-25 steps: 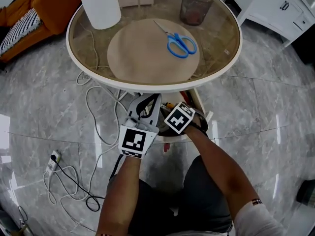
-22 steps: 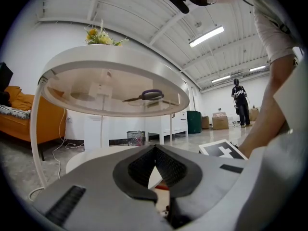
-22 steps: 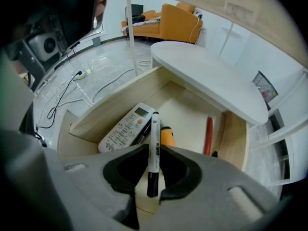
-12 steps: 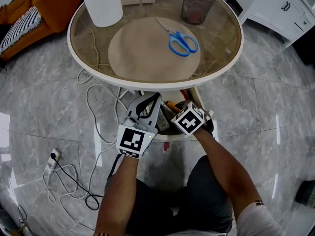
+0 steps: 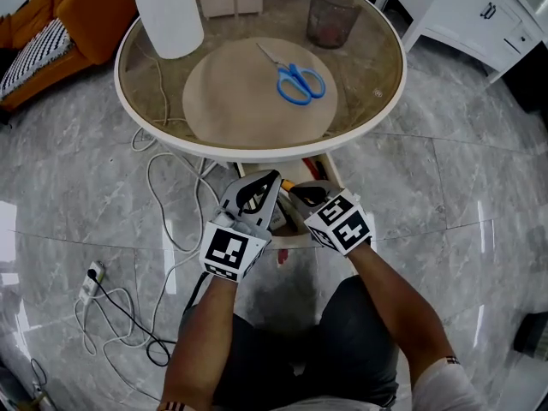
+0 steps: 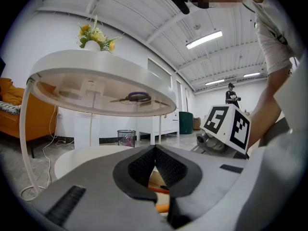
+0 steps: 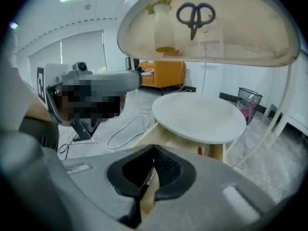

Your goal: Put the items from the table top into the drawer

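Note:
Blue-handled scissors [image 5: 300, 84] lie on the beige mat of the round glass table [image 5: 257, 151]; from below they show through the glass as scissors [image 6: 138, 97] and scissors [image 7: 195, 14]. Under the table's near edge the wooden drawer [image 5: 336, 171] stands pulled out, with an orange item [image 5: 289, 183] among the things in it. Both grippers hover side by side over the drawer's front. My left gripper [image 5: 272, 178] [image 6: 155, 149] is shut and empty. The jaws of my right gripper [image 5: 300, 191] [image 7: 154, 159] have just closed, with nothing between them.
A white vase [image 5: 167, 11] stands at the table's far left. A wire bin [image 5: 332, 17] shows beyond the glass. White cables [image 5: 158, 187] and a power strip [image 5: 92, 274] lie on the marble floor at left. An orange sofa [image 5: 81, 7] and a white cabinet [image 5: 484, 15] flank the room.
My right gripper has lifted out of the drawer and drawn back toward me, its marker cube now nearer my body. The left gripper has shifted only slightly.

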